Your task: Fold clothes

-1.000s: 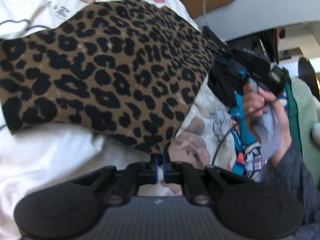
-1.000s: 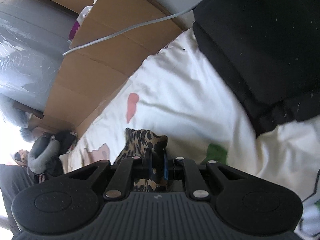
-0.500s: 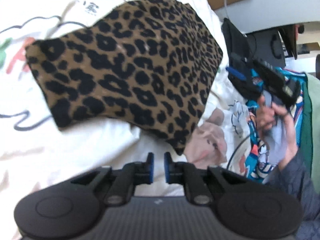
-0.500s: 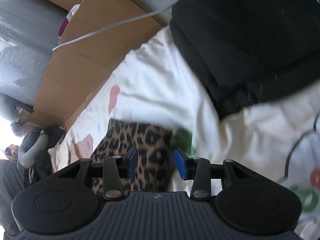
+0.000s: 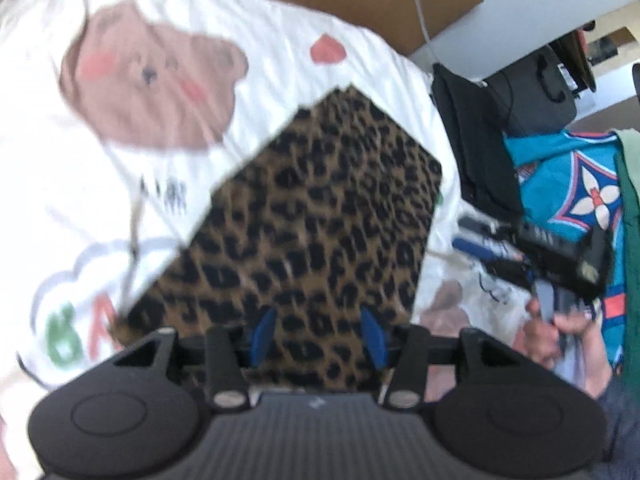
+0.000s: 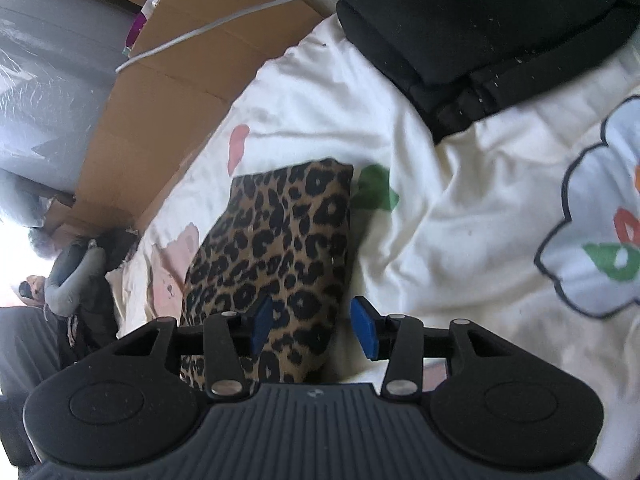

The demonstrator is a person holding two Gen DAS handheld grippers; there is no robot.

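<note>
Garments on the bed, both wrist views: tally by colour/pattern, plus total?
Leopard print: 1, the folded leopard-print garment, flat on the white cartoon bedsheet.
Black: 1, the folded black garment.
Blue patterned: 1, the blue patterned garment.
Green: 1, the green garment at the frame edge.
Total: 4

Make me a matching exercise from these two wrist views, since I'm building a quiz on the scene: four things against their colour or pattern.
Things:
1. folded garment
2. bedsheet
3. cardboard
4. pile of clothes

Looks:
a. plain brown
b. black
c. leopard print
d. white with cartoon prints

Pairs: 1-c, 2-d, 3-a, 4-b
</note>
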